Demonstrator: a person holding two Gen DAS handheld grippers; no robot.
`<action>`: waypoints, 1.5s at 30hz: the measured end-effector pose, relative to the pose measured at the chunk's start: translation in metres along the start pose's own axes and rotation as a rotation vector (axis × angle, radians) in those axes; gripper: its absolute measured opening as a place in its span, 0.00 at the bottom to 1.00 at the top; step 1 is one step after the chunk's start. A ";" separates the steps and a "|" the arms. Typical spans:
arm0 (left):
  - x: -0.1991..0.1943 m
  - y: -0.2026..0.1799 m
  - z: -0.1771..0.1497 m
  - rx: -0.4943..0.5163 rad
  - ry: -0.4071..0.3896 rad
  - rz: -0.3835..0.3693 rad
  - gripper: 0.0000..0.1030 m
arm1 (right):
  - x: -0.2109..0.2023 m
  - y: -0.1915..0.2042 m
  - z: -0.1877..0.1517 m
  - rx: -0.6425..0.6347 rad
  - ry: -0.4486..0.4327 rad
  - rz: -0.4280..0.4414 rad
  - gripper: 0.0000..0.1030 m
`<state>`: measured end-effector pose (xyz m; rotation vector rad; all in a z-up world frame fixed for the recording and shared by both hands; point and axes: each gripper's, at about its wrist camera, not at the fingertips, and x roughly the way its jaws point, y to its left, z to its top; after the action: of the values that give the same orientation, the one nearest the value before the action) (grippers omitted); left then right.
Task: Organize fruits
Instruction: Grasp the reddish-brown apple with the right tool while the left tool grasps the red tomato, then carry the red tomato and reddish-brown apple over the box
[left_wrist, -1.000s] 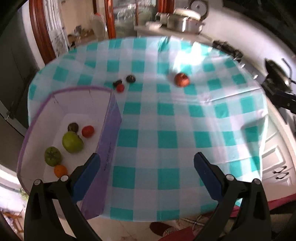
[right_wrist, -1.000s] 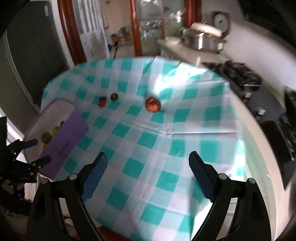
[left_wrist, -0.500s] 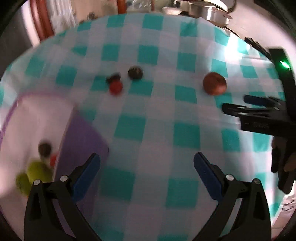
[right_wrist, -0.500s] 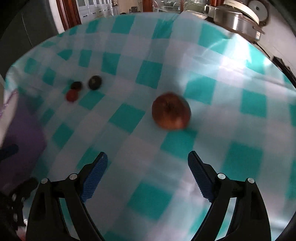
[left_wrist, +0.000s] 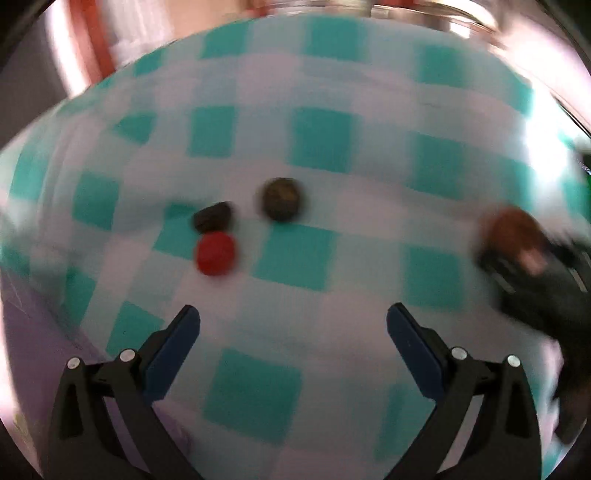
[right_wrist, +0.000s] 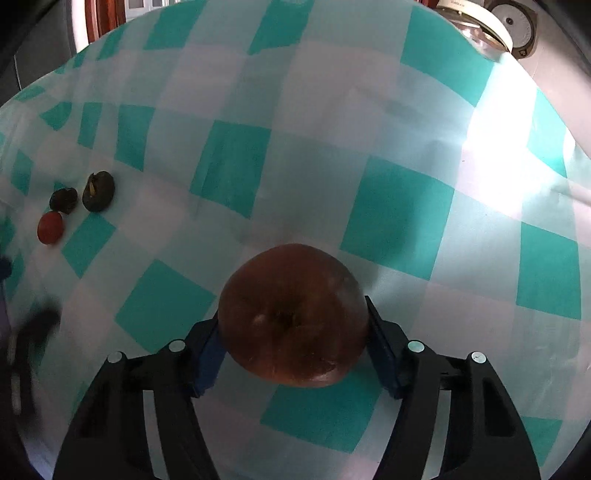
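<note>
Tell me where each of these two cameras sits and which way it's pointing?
Left wrist view: sits on the left hand-held gripper, looking along its open fingers at a small red fruit and two dark fruits on the checked tablecloth.
Right wrist view: sits on the right hand-held gripper, looking down its fingers, which flank a brown apple.
Shared: the tablecloth, the three small fruits, and the apple, blurred at the left view's right edge.

The desk (right_wrist: 399, 206), covered by a teal and white checked cloth (right_wrist: 236, 177), carries a big brown-red apple (right_wrist: 291, 314), and well apart a small red fruit (right_wrist: 50, 228) beside two dark fruits (right_wrist: 98, 191).
</note>
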<state>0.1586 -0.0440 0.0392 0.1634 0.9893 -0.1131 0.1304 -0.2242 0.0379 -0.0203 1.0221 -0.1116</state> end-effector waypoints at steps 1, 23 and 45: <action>0.009 0.008 0.005 -0.059 0.008 0.015 0.98 | -0.001 0.000 -0.002 -0.002 -0.008 -0.001 0.63; 0.027 0.036 0.021 -0.252 -0.018 -0.104 0.31 | -0.009 0.000 -0.015 0.084 -0.038 0.042 0.62; -0.323 0.087 0.013 -0.036 -0.377 -0.269 0.32 | -0.345 0.019 0.007 0.019 -0.295 0.066 0.62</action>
<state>0.0079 0.0453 0.3246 -0.0266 0.6319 -0.3590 -0.0402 -0.1705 0.3337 0.0140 0.7263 -0.0565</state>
